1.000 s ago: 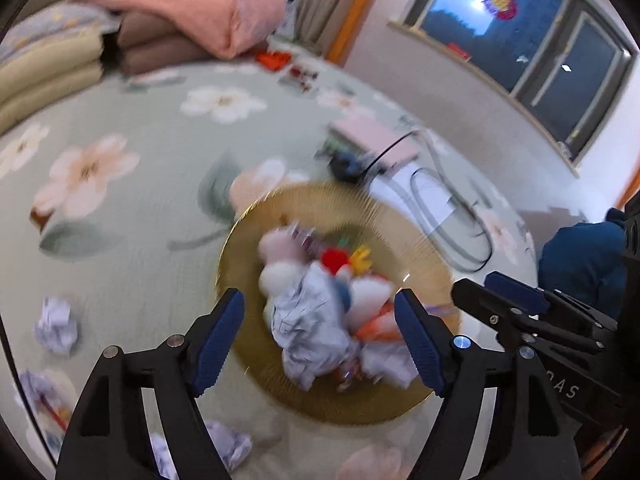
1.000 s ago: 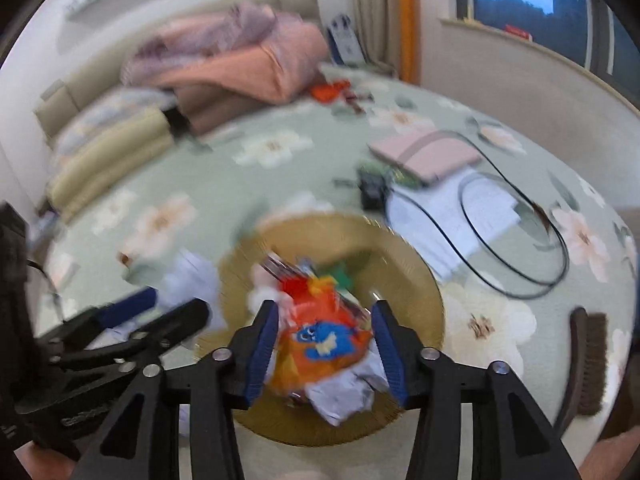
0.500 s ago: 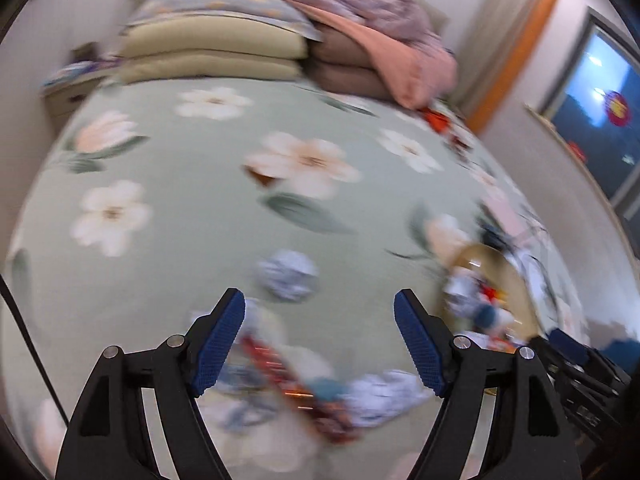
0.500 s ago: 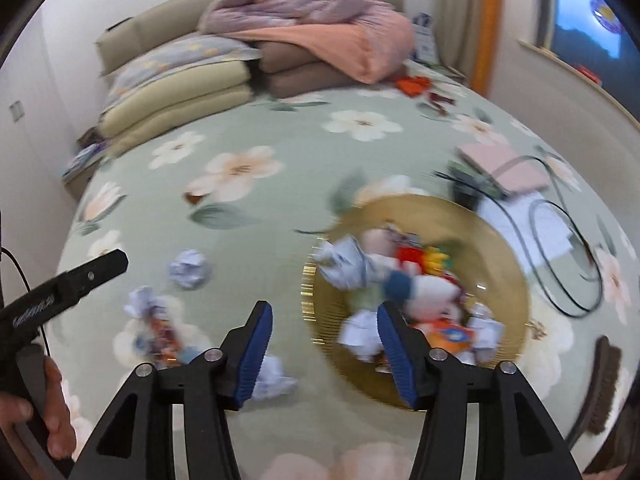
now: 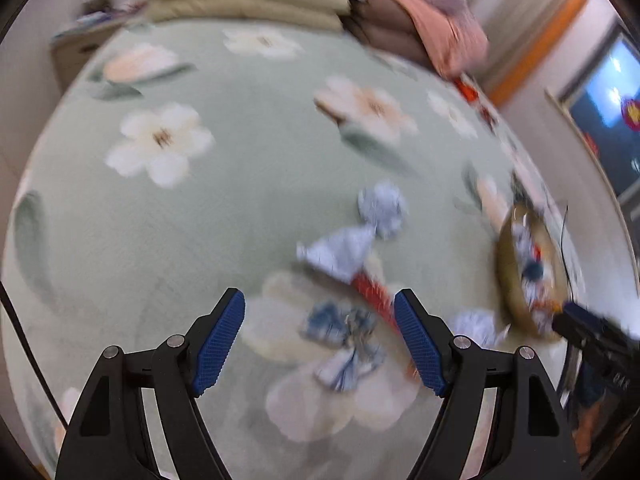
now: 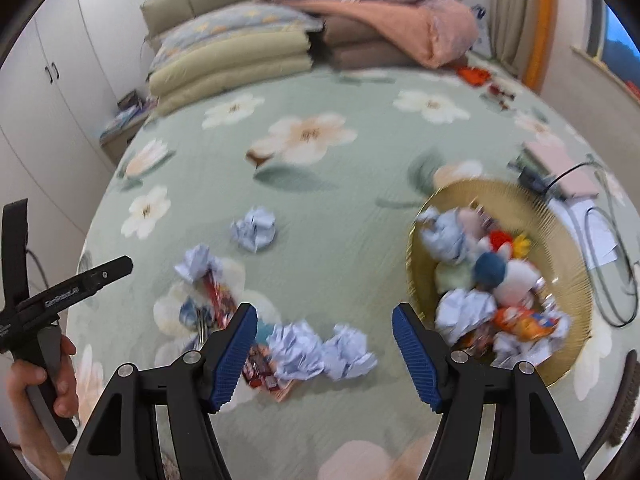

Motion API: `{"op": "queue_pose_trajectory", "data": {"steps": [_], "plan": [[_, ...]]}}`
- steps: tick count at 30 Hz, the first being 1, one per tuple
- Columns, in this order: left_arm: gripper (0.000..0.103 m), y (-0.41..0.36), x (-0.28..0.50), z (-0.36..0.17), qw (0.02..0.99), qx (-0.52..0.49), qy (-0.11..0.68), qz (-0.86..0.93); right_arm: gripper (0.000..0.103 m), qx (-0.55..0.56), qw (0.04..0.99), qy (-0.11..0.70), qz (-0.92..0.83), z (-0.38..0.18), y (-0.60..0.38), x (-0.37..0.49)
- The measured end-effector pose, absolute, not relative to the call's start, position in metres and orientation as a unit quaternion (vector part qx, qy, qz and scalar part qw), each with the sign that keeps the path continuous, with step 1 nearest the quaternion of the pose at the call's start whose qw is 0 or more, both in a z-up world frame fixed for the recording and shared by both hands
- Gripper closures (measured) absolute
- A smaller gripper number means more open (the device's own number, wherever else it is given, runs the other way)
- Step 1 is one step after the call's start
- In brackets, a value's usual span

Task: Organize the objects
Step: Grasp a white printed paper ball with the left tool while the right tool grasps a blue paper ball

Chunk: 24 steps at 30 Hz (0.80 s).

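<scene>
While both grippers are being held over a bed [image 6: 340, 208] with a green flowered cover, nothing is being gripped by either. The left gripper [image 5: 320, 340] is being held with its jaws wide apart above a blurred heap of crumpled paper [image 5: 344, 254] and a red wrapper [image 5: 372, 292]; no pad is touching them. The right gripper [image 6: 324, 350] is also standing apart, its jaws having just been opening, with two paper balls [image 6: 320, 350] lying on the cover below the gap, untouched. A gold bowl [image 6: 560, 232] is sitting to the right, just beside the right jaw, already heaped with paper balls, small soft toys and an orange snack packet [image 6: 524, 322]. More loose litter is lying to the left: one paper ball [image 6: 256, 228] farther off, another wad [image 6: 198, 264] with a wrapper [image 6: 218, 300] nearer. At the far left, a hand [image 6: 38, 392] is seen gripping the handle of the left gripper. Pillows [image 6: 228, 64] and a pink blanket [image 6: 384, 12] are piled at the far end.
</scene>
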State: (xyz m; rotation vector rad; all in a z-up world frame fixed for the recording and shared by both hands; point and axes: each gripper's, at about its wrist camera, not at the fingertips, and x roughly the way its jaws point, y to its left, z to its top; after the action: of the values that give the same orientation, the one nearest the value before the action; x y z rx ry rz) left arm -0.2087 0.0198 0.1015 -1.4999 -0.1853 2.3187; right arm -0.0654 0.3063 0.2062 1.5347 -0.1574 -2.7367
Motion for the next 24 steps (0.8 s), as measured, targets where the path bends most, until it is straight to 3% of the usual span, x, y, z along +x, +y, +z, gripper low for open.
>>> {"op": "queue_pose_trajectory", "data": {"steps": [12, 14, 15, 16, 24], "plan": [[0.027, 0.083, -0.241, 0.068, 0.218, -0.508, -0.056, 0.831, 0.034, 0.542, 0.032, -0.040, -0.839, 0.147, 0.282, -0.071], [0.046, 0.090, -0.247, 0.056, 0.203, -0.521, -0.041, 0.828, 0.034, 0.545, 0.030, -0.044, -0.837, 0.144, 0.285, -0.070], [0.066, 0.091, -0.251, 0.048, 0.202, -0.533, -0.043, 0.820, 0.034, 0.543, 0.028, -0.046, -0.838, 0.144, 0.288, -0.068], [0.072, 0.089, -0.253, 0.046, 0.202, -0.534, -0.051, 0.819, 0.034, 0.541, 0.028, -0.048, -0.839, 0.144, 0.291, -0.067], [0.073, 0.052, -0.254, 0.064, 0.199, -0.479, -0.115, 0.847, 0.034, 0.561, 0.029, -0.073, -0.824, 0.118, 0.303, -0.061]]}}
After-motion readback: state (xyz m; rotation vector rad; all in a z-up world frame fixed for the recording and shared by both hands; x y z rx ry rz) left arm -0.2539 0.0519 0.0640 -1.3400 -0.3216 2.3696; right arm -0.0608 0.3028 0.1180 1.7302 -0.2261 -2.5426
